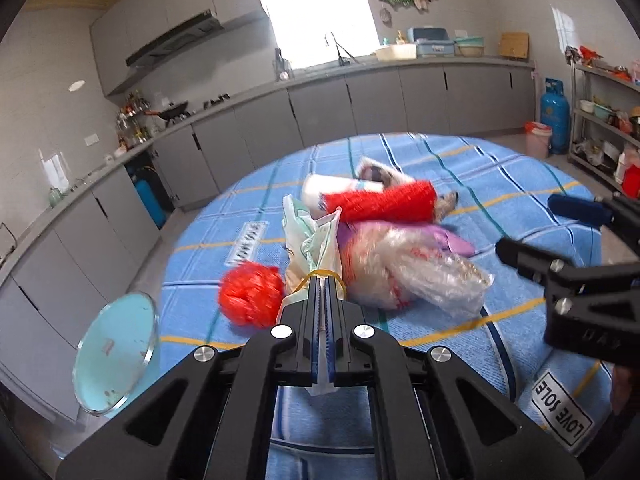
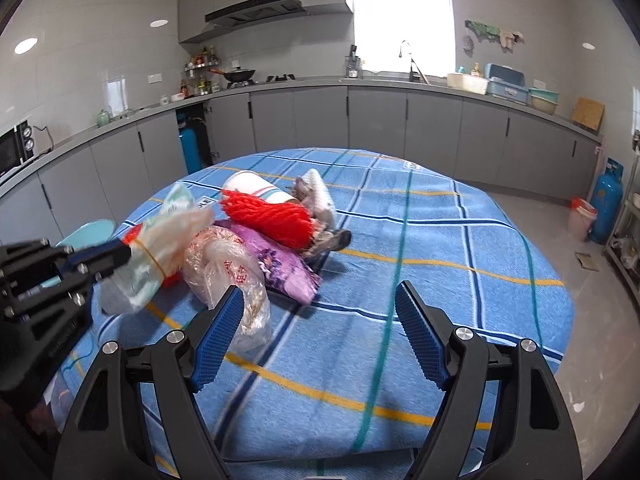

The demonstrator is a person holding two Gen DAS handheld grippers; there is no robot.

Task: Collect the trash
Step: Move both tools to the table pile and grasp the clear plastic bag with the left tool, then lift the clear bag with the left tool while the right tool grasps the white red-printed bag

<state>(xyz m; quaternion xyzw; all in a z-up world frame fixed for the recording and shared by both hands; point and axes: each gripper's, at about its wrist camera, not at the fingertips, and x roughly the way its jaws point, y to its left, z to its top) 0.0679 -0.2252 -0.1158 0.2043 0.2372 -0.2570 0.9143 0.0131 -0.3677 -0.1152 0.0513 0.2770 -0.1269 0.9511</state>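
- Our left gripper [image 1: 322, 280] is clamped on the pale plastic bag [image 1: 310, 236] — we lift slowly, keeping the rubber band [image 1: 320, 274] clear.
- Our right gripper [image 2: 320, 300] hangs spread wide, empty — we aim it at the clear bag [image 2: 232, 276].

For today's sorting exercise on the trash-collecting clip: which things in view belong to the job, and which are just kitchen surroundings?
Part of the job:
left gripper, shut on the pale plastic bag
right gripper, open
red mesh net
paper cup
purple wrapper
clear bag

Just surroundings:
wok
blue gas cylinder
microwave
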